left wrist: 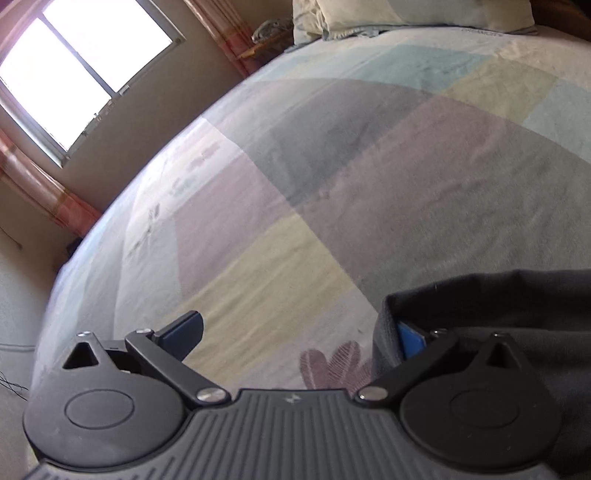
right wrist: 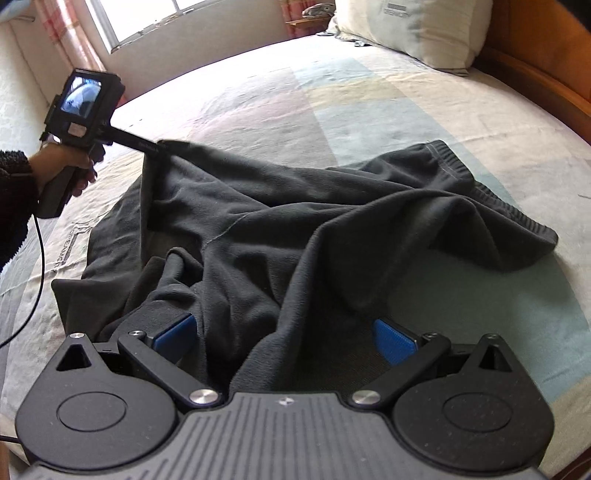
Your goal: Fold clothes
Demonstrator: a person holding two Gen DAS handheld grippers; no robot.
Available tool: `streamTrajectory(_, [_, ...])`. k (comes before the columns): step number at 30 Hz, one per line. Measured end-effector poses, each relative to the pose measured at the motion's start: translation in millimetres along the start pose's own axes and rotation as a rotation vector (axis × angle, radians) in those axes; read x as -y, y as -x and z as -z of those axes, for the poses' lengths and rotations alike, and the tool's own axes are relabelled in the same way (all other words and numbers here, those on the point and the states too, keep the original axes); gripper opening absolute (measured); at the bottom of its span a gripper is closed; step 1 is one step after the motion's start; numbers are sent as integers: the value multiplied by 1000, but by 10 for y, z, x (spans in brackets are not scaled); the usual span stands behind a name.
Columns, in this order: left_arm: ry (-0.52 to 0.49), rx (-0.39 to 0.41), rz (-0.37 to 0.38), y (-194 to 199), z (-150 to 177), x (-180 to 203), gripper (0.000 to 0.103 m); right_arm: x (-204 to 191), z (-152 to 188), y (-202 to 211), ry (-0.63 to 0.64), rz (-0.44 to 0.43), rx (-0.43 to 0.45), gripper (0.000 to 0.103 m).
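1. Fabric covers much of what I need to see: the dark grey garment lies crumpled on the bed sheet, bunched in deep folds, so I cannot tell what kind of clothing it is; a ribbed hem shows at its far right edge.
2. My right gripper has its jaws spread wide, both blue pads showing, with cloth lying between them and draped over the left finger. Nothing is clamped.
3. My left gripper also stands wide apart in its own view. Its right finger is tucked inside a fold of the garment, which hangs over it; its left finger is bare above the sheet.
4. From the right wrist view, the left tool's tip disappears into a raised corner of the garment, so I cannot make out the contact there. A hand in a dark fuzzy sleeve holds its handle; a small screen on it is too blurred to read.
5. Writing: grey lettering printed on the sheet near the left edge and on the pillow is too distorted for me to read reliably.
6. Right side of the left wrist view is cut off by dark cloth.
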State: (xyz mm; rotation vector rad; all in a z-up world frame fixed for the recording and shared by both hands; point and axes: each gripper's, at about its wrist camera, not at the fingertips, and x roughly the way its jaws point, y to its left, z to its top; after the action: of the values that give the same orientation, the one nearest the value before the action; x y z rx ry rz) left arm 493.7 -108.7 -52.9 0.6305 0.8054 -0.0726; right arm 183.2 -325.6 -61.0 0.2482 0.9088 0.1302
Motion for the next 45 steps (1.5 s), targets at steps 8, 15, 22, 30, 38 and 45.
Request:
streamTrajectory(8, [28,2,110,570,404,-124,102,-15,41,68,-9,-19,10,103])
streamTrajectory(15, [7,31,238,1380,994,49,102,-131,228,191,10,-40,-11,103])
streamTrajectory(22, [71,68,333,2068,1614,256,102,-228,440,313,27,-36,-34,103])
streamTrajectory(30, [130,66,341,2363,2095,501,102,-338,682,454,45,-31,-60,103])
streamTrajectory(38, [171,13,355,2264,2151,649,102,-401,699,442,34,-63,-71,103])
streamTrajectory(45, [184,10,357,2280,2085,696,102,-458,736,338,38,-72,-114,103])
